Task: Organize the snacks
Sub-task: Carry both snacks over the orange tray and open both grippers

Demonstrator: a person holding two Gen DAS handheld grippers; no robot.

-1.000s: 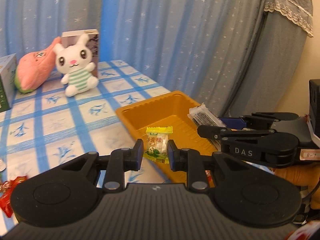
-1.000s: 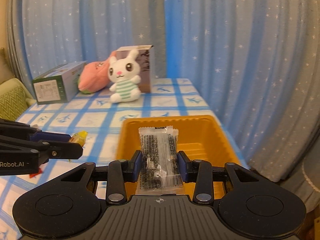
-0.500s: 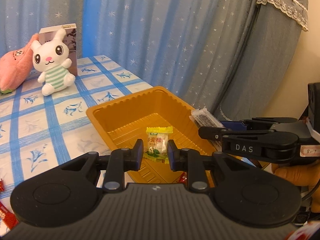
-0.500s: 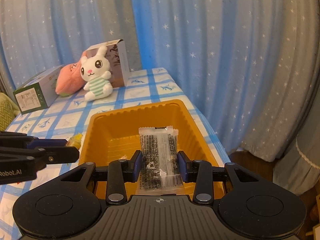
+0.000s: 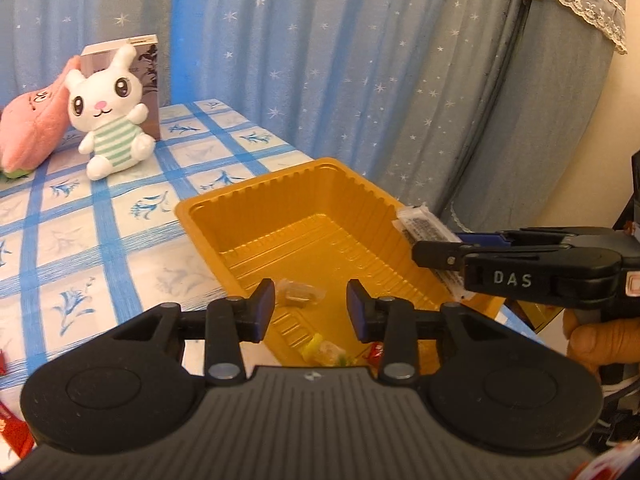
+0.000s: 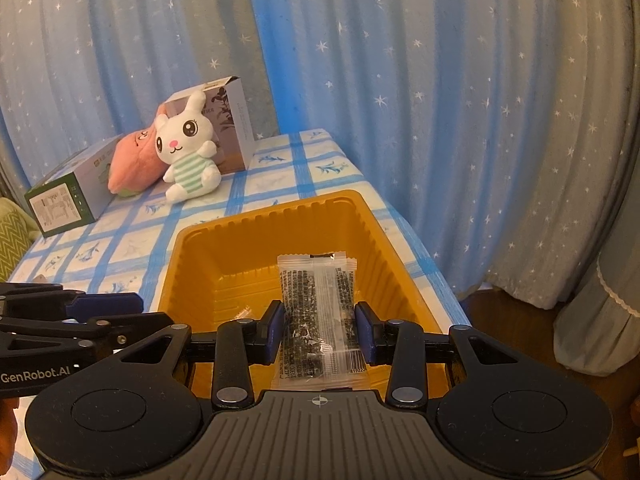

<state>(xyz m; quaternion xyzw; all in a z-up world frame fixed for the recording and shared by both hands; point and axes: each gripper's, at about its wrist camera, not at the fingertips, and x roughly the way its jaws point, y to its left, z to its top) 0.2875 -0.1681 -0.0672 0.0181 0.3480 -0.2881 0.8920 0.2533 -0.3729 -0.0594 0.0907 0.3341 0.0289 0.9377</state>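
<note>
Your left hand-held gripper [image 5: 311, 303] hangs over the near end of the orange tray [image 5: 224, 210] with its jaws spread and nothing between them; directly below and just ahead of its fingertips, a clear-wrapped candy [image 5: 298, 291] lies on the tray floor, and closer in, under the gripper body, sit a yellow-green candy [image 5: 326, 354] and a red one [image 5: 374, 350]. To its right, your right hand-held gripper [image 6: 320, 330] is clenched on a clear seaweed packet [image 6: 318, 312], pinched at its sides and standing up between the fingers, poised over the same tray's near half.
</note>
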